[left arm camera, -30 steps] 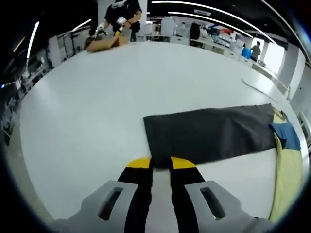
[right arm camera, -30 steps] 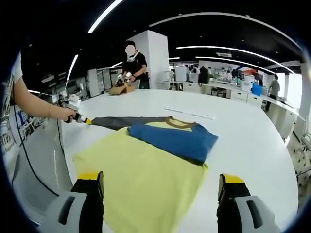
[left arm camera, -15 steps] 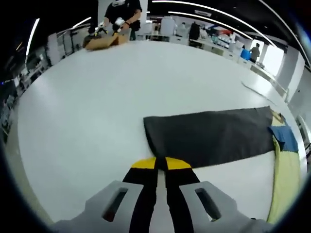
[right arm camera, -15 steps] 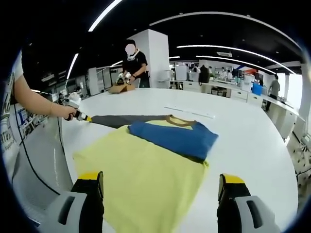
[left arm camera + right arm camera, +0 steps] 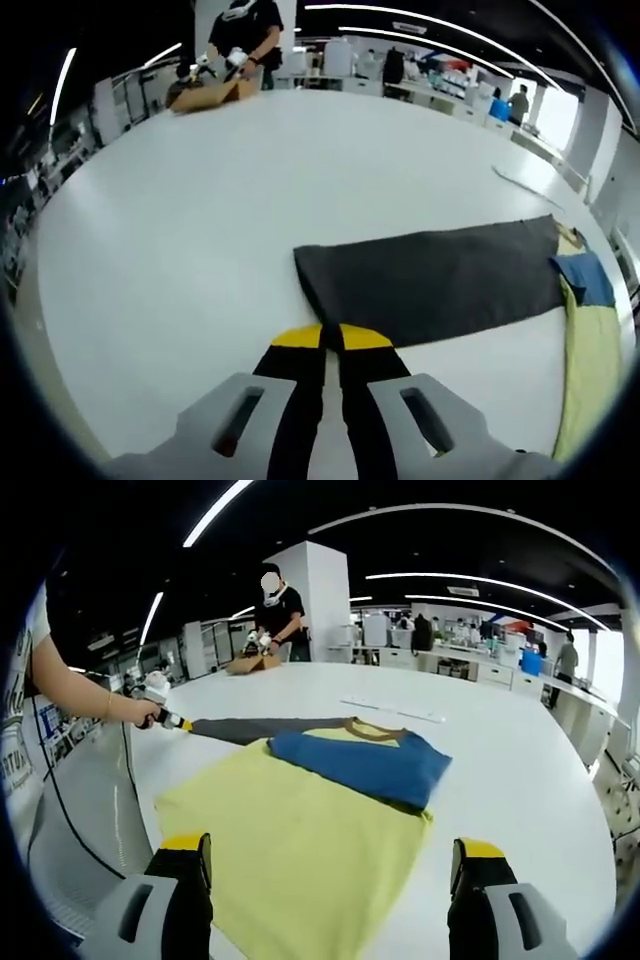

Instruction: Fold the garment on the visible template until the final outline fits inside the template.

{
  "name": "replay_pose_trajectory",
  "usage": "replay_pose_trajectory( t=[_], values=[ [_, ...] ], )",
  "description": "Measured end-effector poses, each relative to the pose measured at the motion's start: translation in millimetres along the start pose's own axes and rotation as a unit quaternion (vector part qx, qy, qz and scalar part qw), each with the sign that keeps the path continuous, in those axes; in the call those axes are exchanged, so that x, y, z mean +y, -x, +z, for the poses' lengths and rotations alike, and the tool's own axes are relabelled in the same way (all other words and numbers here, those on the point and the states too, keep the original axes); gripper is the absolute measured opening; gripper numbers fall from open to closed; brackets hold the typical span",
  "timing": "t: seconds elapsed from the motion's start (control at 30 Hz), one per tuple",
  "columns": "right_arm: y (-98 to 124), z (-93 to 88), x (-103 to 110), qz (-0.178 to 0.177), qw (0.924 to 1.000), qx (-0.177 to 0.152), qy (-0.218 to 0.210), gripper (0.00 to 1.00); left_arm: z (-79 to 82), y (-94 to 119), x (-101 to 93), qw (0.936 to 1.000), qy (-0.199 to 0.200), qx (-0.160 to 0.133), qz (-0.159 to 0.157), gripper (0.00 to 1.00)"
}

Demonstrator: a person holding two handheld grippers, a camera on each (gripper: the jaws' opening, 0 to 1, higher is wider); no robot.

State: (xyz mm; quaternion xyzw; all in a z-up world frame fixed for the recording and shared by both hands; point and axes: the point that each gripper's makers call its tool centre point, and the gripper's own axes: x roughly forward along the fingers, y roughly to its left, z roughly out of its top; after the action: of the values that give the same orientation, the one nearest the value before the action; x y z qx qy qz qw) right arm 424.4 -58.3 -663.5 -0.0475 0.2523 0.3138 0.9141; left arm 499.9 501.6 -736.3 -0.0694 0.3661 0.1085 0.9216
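The left tongs (image 5: 322, 338) are pinched shut on the grey sleeve (image 5: 430, 283) at its near corner, stretched flat over the white surface (image 5: 180, 230). The right tongs (image 5: 330, 865) gape wide, holding nothing, above the yellow garment (image 5: 300, 850) with its blue sleeve (image 5: 365, 765) folded over. Beyond, a person (image 5: 280, 615) handles a cardboard box (image 5: 205, 92).

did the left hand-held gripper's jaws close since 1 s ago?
Yes. The left hand-held gripper narrowed its jaw gap and now pinches the grey sleeve's near edge.

Person (image 5: 281, 615) by cardboard box (image 5: 208, 93); white strip (image 5: 392, 710) on table (image 5: 180, 250)
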Motion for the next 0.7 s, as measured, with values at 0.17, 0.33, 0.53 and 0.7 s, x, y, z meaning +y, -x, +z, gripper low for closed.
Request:
replay_pose_trajectory(
  t=[0.17,0.33,0.53,0.7],
  values=[
    [-0.2,-2.0,2.0,0.005,1.0000,0.003,0.002,0.99,12.4,5.6,-6.3,0.9995,-0.025,-0.019,-0.003,0.01],
    [0.6,-4.0,4.4,0.007,0.9999,0.005,0.004,0.99,21.5,10.7,-15.8,0.9985,-0.044,-0.029,-0.014,0.00],
    [1.3,-5.8,5.7,0.010,1.0000,0.003,0.000,0.99,31.5,15.8,-30.5,0.9976,-0.039,-0.042,-0.038,0.00],
    [3.0,-7.5,7.5,0.013,0.9999,0.005,0.003,0.99,37.9,19.0,-43.0,0.9964,-0.050,-0.047,-0.050,0.00]
  ],
)
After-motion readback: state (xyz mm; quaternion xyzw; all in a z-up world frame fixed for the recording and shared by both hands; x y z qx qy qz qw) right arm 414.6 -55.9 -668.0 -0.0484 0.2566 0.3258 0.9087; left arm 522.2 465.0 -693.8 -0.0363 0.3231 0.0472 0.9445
